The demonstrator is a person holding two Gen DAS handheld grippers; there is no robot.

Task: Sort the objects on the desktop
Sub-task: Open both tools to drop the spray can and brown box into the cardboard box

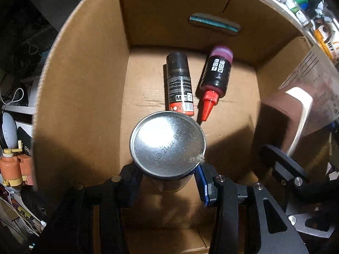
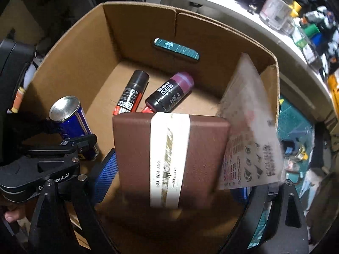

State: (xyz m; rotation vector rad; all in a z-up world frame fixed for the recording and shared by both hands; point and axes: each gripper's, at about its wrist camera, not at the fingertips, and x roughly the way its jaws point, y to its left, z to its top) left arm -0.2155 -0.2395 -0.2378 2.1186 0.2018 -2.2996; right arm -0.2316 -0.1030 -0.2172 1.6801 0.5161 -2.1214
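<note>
Readable text: I read "HAPPINESS" on the white band of the brown box (image 2: 171, 158); "MAX" or similar shows on the black spray can (image 1: 179, 84), the rest too small to read. A gripper body in the right view reads "G…bot.AI", partly hidden.
Left gripper (image 1: 167, 182): clamped on a blue can (image 1: 167, 146) with a shiny metal end bearing a stamped code I cannot read; it hangs inside the cardboard box (image 1: 84, 84).
Right gripper (image 2: 173, 190): jaws wide, closed on the brown box, which has a printed clear sheet (image 2: 250, 144) against it, over the cardboard box's near right corner.
Box floor: the spray can and a black-labelled bottle (image 1: 216, 76) with a red nozzle lie side by side toward the far wall.
Materials: corrugated cardboard with a handle slot; matte brown box.
View difference: only the right view shows the can's blue side.
</note>
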